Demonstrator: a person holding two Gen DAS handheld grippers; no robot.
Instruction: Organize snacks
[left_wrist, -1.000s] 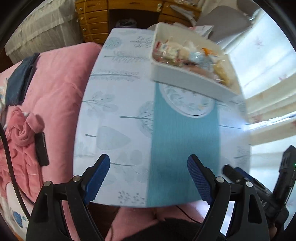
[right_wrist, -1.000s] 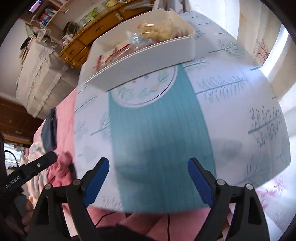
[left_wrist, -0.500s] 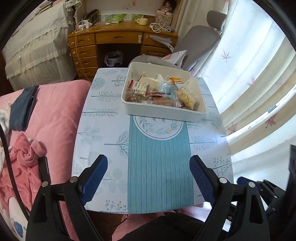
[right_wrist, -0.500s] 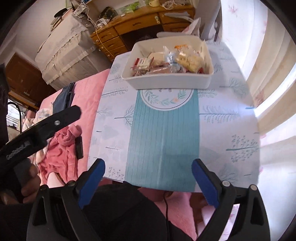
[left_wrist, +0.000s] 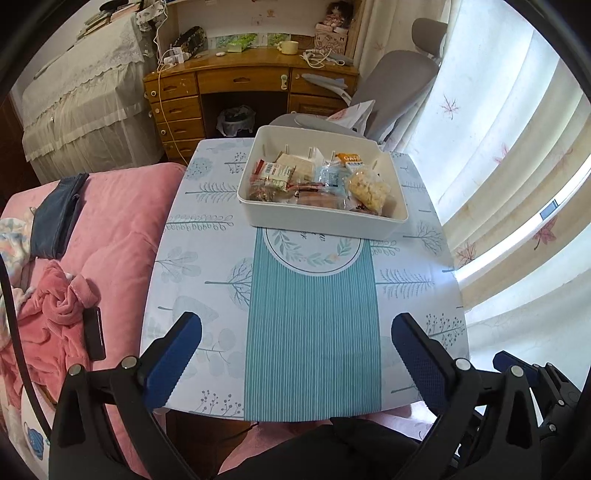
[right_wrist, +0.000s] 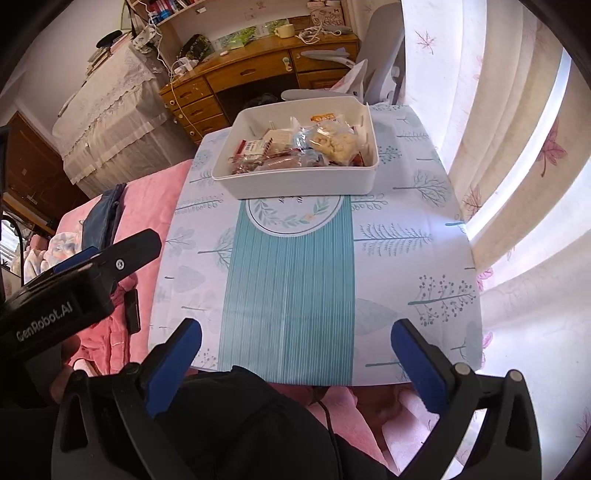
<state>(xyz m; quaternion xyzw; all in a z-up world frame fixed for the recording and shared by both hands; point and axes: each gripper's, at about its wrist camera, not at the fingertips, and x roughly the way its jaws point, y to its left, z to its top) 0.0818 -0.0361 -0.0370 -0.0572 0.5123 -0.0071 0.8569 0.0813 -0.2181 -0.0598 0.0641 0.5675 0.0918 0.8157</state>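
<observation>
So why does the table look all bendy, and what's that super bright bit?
Left wrist view: the fisheye lens curves the table edges, and window light through the curtains glares white. Right wrist view: same bending, same glare on the curtains; both pictures are sharp.

A pink quilted bedspread (left_wrist: 122, 221) lies left of the tree-printed table (a dark blue folded cloth (left_wrist: 55, 218) on it). Behind stand a wooden desk with drawers (left_wrist: 236, 85), a grey office chair (left_wrist: 399, 85) and cream leaf-patterned curtains (left_wrist: 498, 166).
</observation>
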